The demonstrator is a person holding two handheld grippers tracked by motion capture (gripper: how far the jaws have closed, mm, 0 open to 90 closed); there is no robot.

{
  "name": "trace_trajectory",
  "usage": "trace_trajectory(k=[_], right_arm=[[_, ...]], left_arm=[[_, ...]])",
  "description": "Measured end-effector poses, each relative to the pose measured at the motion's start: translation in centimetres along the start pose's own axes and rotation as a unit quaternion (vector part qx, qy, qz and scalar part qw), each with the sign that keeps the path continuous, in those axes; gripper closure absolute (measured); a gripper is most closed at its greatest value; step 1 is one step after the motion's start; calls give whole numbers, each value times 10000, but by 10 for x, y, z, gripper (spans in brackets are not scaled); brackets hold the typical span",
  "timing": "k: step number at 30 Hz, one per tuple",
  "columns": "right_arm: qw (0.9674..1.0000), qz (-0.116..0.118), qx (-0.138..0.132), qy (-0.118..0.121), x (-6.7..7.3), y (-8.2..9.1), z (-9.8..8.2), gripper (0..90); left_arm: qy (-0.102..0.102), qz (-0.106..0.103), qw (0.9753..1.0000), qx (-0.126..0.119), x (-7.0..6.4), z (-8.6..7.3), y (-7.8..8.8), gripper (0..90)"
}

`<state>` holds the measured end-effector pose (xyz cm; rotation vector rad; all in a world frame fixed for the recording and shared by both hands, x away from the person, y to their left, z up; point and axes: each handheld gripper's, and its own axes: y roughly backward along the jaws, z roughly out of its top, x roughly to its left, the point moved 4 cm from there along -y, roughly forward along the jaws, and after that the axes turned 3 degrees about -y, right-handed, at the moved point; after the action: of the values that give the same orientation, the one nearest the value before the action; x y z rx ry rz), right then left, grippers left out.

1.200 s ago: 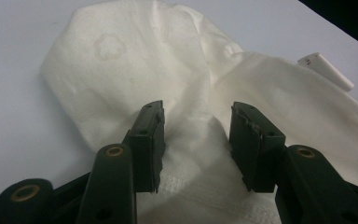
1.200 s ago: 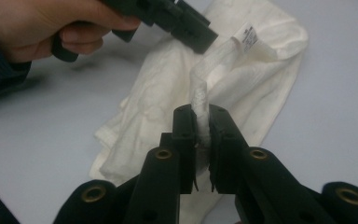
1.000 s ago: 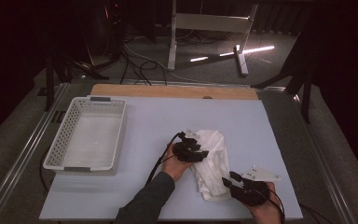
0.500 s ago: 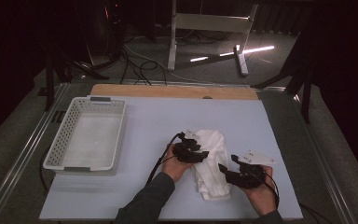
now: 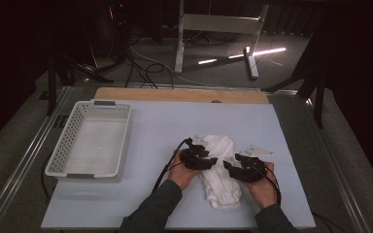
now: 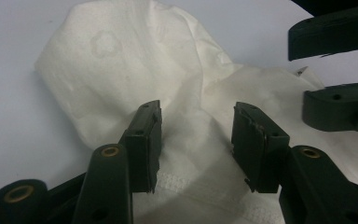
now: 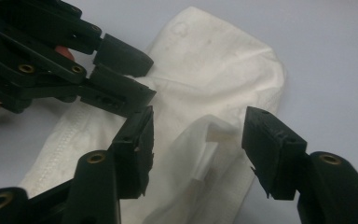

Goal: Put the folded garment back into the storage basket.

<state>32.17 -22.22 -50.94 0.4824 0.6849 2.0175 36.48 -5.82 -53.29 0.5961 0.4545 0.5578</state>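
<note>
A pale blue worktop [image 5: 165,121] carries a white lattice basket [image 5: 68,141] at left and a crumpled white cloth [image 5: 221,145] near its middle.

Dim room, lit table, bg dark

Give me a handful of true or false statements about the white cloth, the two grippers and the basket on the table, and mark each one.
1. The white cloth lies on the table, not in the basket. True.
2. The left gripper has its jaws shut tight on the cloth. False: the jaws stand apart over the cloth, with a gap between them.
3. The basket sits to the left of the cloth in the high view. True.
4. The right gripper hangs over the basket. False: it is at the cloth, close to the left gripper.
5. The cloth is spread out flat. False: it is bunched and creased.
</note>
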Motion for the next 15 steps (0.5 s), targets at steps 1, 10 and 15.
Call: trace_trajectory(k=[1,10,15], right_arm=[[10000,-3,43,-3,-1,-2,-1,450],[9996,4,188,-186,-6,-10,-4,532],[9993,33,268,-270,-5,-13,-6,634]], left_arm=[[-14,2,10000,8,0,0,0,532],[6,-7,10000,-2,0,-1,0,531],[5,-11,10000,-14,-1,-1,-1,526]])
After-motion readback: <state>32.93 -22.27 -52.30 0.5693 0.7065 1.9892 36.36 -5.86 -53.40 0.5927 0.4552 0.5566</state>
